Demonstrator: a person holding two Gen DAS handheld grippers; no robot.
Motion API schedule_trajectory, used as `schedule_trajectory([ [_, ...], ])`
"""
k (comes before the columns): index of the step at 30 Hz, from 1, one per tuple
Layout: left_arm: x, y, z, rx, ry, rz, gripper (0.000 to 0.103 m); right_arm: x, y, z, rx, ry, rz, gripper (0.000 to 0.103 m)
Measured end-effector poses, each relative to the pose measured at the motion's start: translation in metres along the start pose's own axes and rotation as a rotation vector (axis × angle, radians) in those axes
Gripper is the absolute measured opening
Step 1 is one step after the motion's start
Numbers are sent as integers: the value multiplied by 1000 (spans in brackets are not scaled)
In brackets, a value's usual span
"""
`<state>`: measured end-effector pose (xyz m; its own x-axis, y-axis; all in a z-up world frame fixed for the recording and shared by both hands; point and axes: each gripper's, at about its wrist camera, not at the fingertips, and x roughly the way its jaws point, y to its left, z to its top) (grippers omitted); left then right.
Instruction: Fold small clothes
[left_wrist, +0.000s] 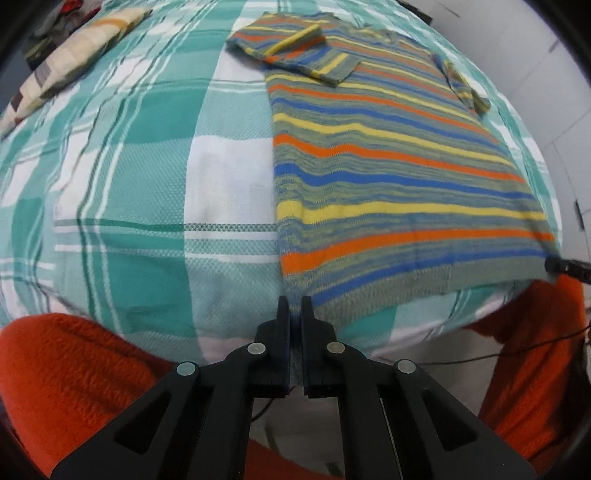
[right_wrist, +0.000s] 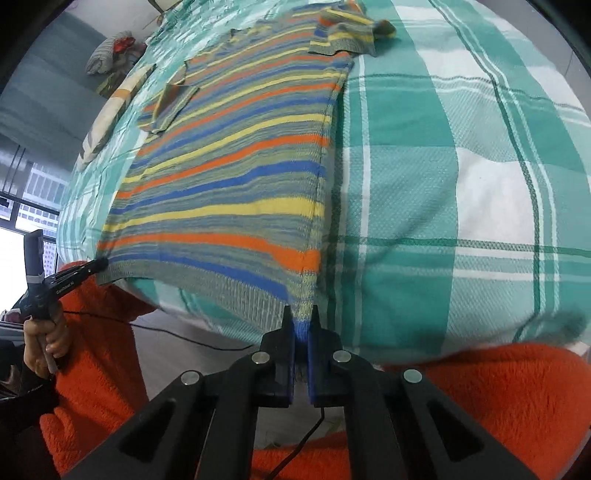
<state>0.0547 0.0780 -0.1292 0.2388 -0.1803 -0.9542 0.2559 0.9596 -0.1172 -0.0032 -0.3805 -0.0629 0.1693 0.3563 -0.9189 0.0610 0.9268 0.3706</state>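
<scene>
Striped knit T-shirt (left_wrist: 388, 155) in orange, blue and yellow lies flat on a green-and-white checked bedspread (left_wrist: 147, 166), both sleeves folded inward. Left gripper (left_wrist: 294, 301) and right gripper (right_wrist: 299, 314) each pinch a bottom hem corner.

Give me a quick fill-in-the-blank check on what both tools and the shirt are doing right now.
1. The left tool is shut on the bottom ____ of the striped shirt.
2. The right tool is ____ on the hem's other corner.
3. The shirt lies on a green and white ____ bedsheet.
4. Both sleeves are folded ____ onto the shirt.

Missing words: hem; shut; checked; inward
</scene>
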Motion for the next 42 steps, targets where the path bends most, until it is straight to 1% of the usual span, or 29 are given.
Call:
schedule_trajectory([
  [2,8,2,1,16,16,44,2,6,6,-1,-18,18,-24,5],
  [3,18,5,3,15,41,72,2,10,4,-1,-23,26,-40,5],
  [5,39,13,8,-13,95,87,2,25,-1,0,-13,50,-73,5],
  [6,43,12,7,-14,106,96,2,33,-5,0,0,64,-83,5],
  [9,33,3,1,22,91,130,2,42,-10,-1,8,83,-109,5],
  [13,14,5,-10,21,77,130,1,32,-2,-1,-4,76,-122,5],
  [16,30,7,-14,11,116,162,1,35,-4,-1,-4,86,-149,5],
  [18,48,7,-15,0,159,181,1,52,-12,1,17,114,-176,5],
  [19,52,5,-15,2,166,194,1,62,-16,2,33,125,-184,5],
  [23,56,-4,-21,24,163,241,1,71,-16,5,44,123,-205,5],
  [26,57,-12,-28,40,159,273,5,74,-14,6,51,120,-206,5],
  [28,65,-32,-18,41,154,290,14,75,-15,7,57,115,-212,7],
  [29,62,-35,-21,38,153,308,37,74,-15,7,59,117,-210,18],
  [30,57,-40,-16,33,155,324,68,72,-18,6,66,124,-209,36],
  [31,49,-40,-19,23,148,344,80,68,-20,5,77,130,-216,46],
  [32,39,-38,-23,10,122,359,85,63,-23,4,84,129,-222,56],
  [34,14,-35,-31,-23,68,370,84,37,-29,1,87,96,-225,56],
  [35,-3,-32,-34,-50,23,384,84,25,-32,1,81,77,-233,56],
  [36,-13,-31,-37,-69,-22,398,84,9,-35,3,63,43,-261,56],
  [38,-38,-34,-36,-103,-131,423,85,-31,-38,17,-20,-75,-403,56],
  [39,-47,-40,-29,-115,-179,425,88,-44,-36,24,-62,-127,-459,56],
  [40,-52,-45,-23,-123,-219,419,89,-58,-32,37,-123,-196,-515,56],
  [41,-56,-49,-12,-131,-259,401,91,-65,-28,49,-166,-242,-525,56],
  [42,-56,-47,1,-140,-287,380,91,-70,-19,67,-229,-298,-499,56],
])
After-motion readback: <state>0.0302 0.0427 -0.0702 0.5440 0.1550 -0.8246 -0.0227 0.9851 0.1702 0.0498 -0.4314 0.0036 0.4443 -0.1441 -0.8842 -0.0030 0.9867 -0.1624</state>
